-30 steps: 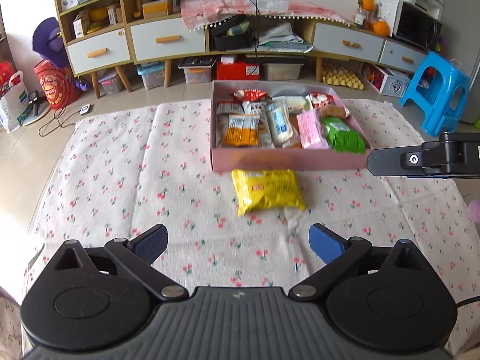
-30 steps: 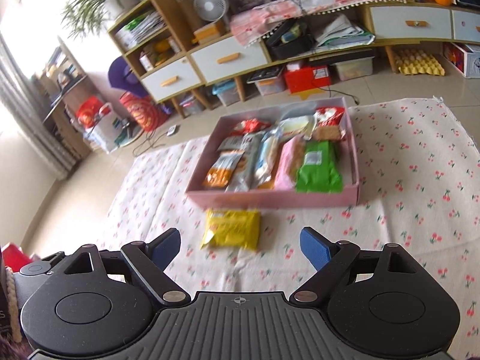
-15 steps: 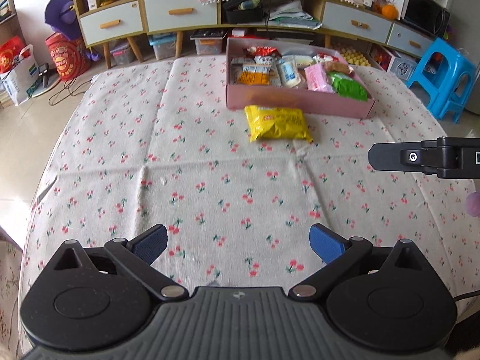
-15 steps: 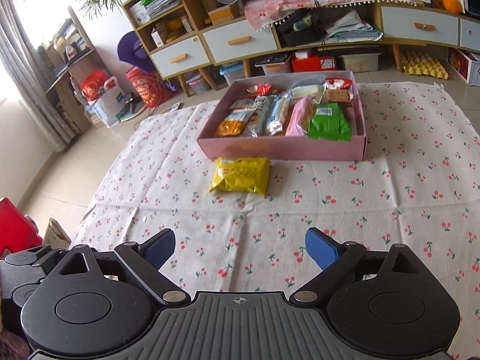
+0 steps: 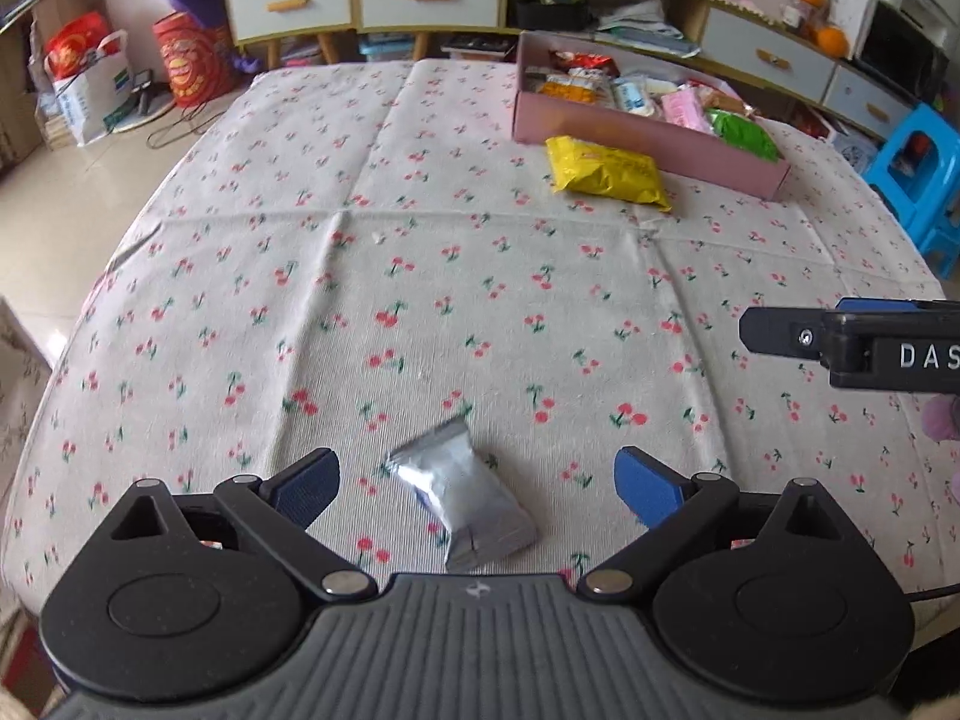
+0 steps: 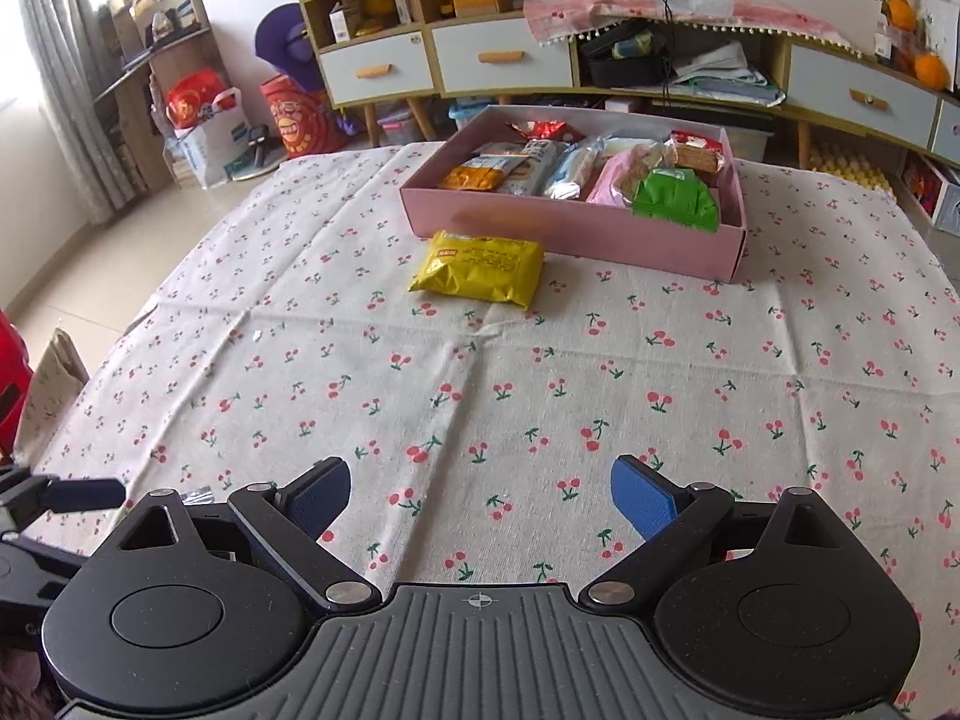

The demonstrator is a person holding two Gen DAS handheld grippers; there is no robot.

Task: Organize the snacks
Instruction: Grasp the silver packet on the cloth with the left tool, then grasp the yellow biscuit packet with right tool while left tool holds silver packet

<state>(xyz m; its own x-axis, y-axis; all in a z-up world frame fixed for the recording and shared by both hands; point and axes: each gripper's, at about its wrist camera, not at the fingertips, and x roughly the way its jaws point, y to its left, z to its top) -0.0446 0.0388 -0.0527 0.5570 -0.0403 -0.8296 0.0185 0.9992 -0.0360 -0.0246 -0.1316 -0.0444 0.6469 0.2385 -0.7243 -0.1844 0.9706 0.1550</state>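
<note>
A pink box (image 5: 636,131) (image 6: 558,225) with several snack packets stands at the far side of the cherry-print tablecloth. A yellow snack bag (image 5: 606,173) (image 6: 480,269) lies on the cloth just in front of it. A small silver packet (image 5: 462,495) lies on the cloth near me, between the open fingers of my left gripper (image 5: 477,480), which does not touch it. My right gripper (image 6: 480,495) is open and empty over bare cloth. Its side shows in the left wrist view (image 5: 852,345).
Low cabinets with drawers (image 6: 498,63) and shelves line the far wall. A blue plastic stool (image 5: 918,162) stands at the right of the table. Bags (image 6: 204,120) sit on the floor at the left.
Both grippers have pulled back from the pink box toward the near edge of the table. The silver packet has come into view between the left gripper's fingers.
</note>
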